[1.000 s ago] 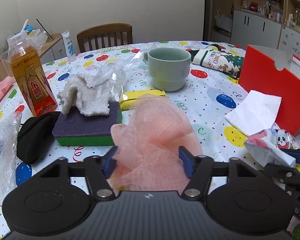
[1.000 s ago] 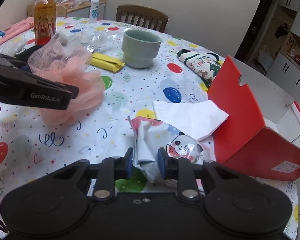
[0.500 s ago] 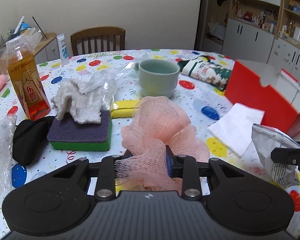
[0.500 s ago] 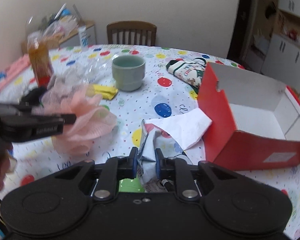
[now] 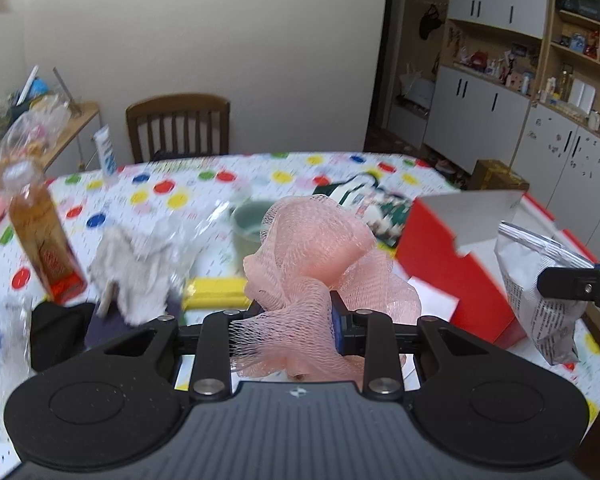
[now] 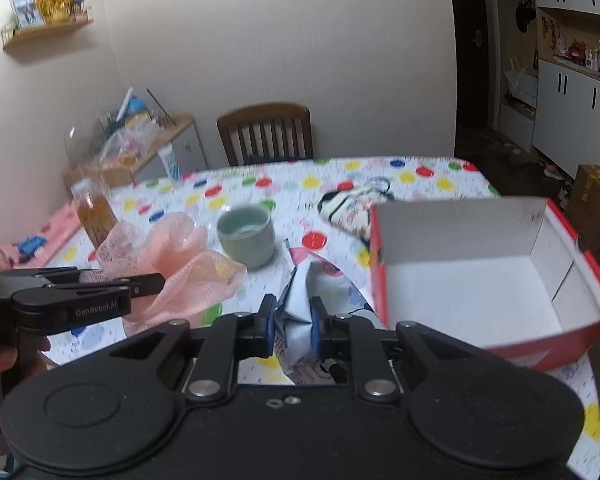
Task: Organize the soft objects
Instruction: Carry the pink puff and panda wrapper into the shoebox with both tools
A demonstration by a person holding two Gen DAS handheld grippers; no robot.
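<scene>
The right claw [image 6: 293,328], pinching the snack bag [image 6: 300,300], has the red box [image 6: 460,280] just right-ahead; the left claw [image 5: 284,320] pinches the pink mesh loofah [image 5: 320,248], farther away.

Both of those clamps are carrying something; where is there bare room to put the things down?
The red box stands empty, its white floor bare. The far tablecloth toward the chair is open too. It is crowded on the left, around the green cup, bottle, white cloth and yellow packet.

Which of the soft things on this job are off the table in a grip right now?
Two: the pink mesh pouf, in the left gripper, and the crumpled snack bag, in the right gripper. The white cloth lies untouched.
</scene>
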